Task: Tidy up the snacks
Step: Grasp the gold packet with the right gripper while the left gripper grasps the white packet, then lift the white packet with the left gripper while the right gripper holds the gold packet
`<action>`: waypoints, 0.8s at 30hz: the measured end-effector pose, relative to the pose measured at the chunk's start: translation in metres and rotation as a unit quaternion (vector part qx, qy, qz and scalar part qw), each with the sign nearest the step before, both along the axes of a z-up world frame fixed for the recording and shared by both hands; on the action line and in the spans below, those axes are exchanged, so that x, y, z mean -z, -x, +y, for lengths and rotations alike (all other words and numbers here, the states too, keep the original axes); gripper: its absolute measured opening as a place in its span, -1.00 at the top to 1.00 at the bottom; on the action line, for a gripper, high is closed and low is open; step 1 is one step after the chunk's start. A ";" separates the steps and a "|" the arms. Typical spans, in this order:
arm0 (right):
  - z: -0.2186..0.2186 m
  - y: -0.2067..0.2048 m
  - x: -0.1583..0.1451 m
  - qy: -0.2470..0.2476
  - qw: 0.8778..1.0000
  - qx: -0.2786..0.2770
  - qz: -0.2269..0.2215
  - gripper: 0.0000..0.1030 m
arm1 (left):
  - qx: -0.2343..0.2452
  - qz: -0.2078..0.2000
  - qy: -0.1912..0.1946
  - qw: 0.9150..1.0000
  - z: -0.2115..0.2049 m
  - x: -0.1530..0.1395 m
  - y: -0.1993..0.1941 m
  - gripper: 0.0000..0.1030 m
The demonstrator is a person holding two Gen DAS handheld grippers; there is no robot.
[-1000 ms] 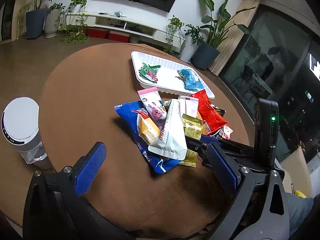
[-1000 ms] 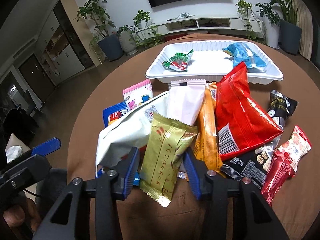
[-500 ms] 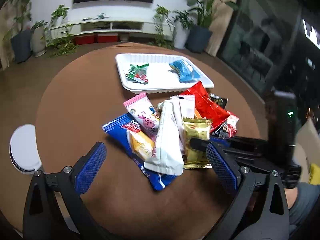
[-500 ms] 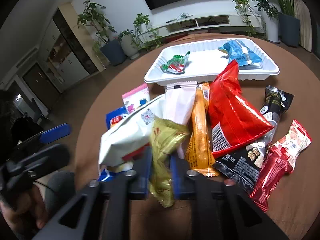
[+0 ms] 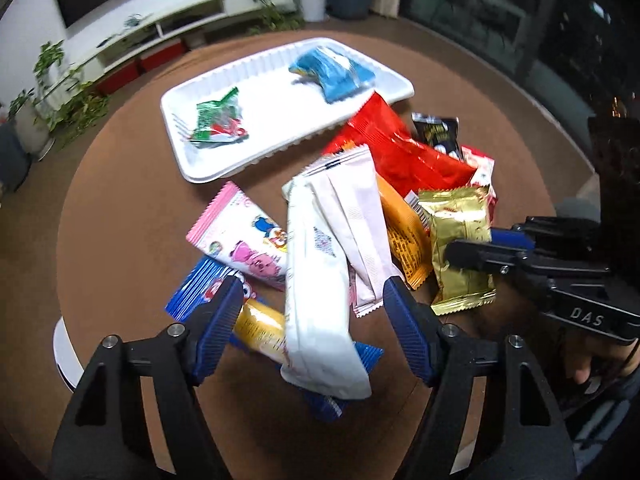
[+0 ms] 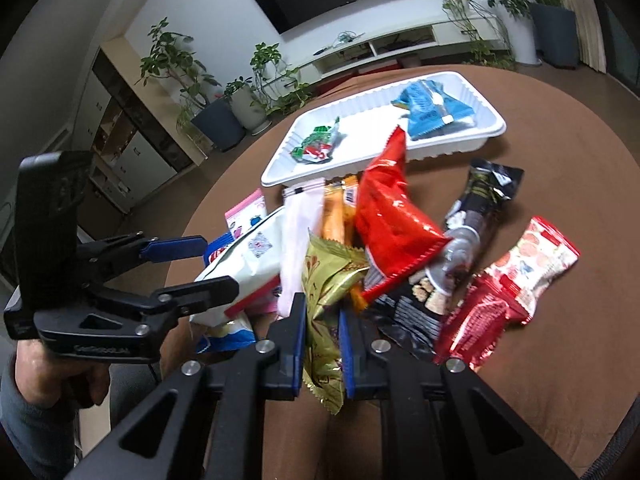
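Two grippers over a heap of crinkly snack packets on a round brown table.

The right gripper (image 6: 322,344) has its blue ribbed pads pressed together on the gold foil packet (image 6: 326,292), pinching its zigzag-edged lower end near the front of the heap. The left gripper (image 5: 314,320) hangs over the long white pouch (image 5: 320,292), its jaws closing with the pouch between them but the pads not yet touching it. Under the pouch lie a blue wrapper (image 5: 200,286), a yellow bar (image 5: 260,330) and a pink cartoon-printed packet (image 5: 240,232). A glossy red bag (image 6: 390,228), an orange stick pack (image 6: 334,216), and a black packet (image 6: 480,208) fan out beside them. The ribbed white plastic tray (image 6: 452,146) beyond holds a blue packet (image 6: 430,110) and a green-and-red one (image 6: 316,146), well apart.
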State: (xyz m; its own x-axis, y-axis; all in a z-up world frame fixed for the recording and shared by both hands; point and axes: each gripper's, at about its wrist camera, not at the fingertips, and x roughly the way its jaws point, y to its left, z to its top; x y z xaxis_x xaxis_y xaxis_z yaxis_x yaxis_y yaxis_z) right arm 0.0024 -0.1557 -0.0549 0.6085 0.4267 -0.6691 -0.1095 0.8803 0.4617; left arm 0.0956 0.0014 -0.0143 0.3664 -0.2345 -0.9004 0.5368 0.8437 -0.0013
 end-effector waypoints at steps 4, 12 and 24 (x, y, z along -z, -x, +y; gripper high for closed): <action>-0.003 -0.001 0.001 -0.007 1.000 0.001 0.001 0.68 | 0.014 0.015 -0.022 1.000 -0.011 0.009 -0.009 -0.14; -0.012 0.001 0.004 -0.019 1.000 0.005 0.001 0.68 | 0.011 0.022 -0.039 0.999 -0.017 0.019 -0.017 -0.06; -0.013 0.002 0.004 -0.021 1.000 0.006 0.002 0.68 | 0.016 0.035 -0.037 0.999 -0.018 0.028 -0.021 0.42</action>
